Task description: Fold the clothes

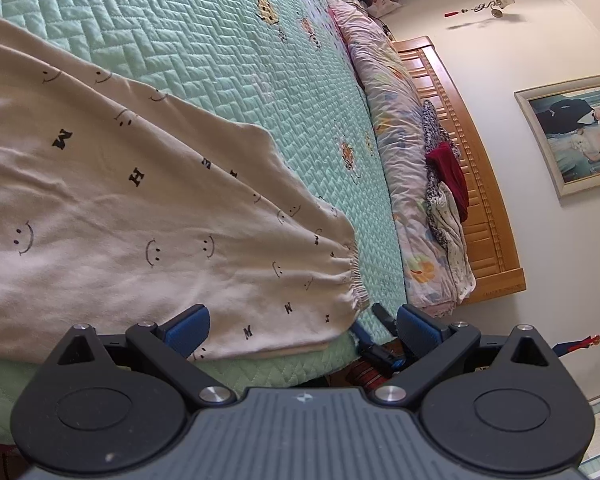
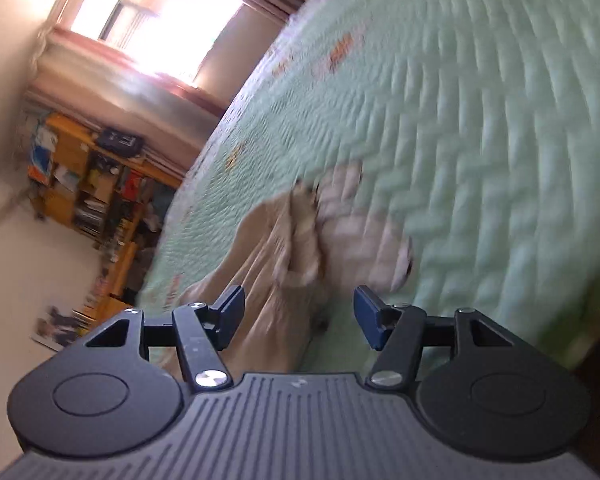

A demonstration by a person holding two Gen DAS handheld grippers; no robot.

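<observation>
Nearest the left wrist camera, the left tool stands spread wide at the edge of the bed, its blue fingers apart with nothing pinched; one finger lies over the hem of the beige garment, the other hangs past the cuffed end, beside a dark object that cannot be made out. The garment, printed with smiley faces and letters, is spread across the green quilt with its gathered cuff close to the bed's edge, probably so that both ends are within reach for a fold.

In the right wrist view, heavily blurred, the right tool is also spread and grips nothing. It points at the bunched far end of the garment lying on the quilt, likely lined up to take that end.

Other clothes are heaped against the wooden headboard, seemingly set aside there, away from the working area.
</observation>
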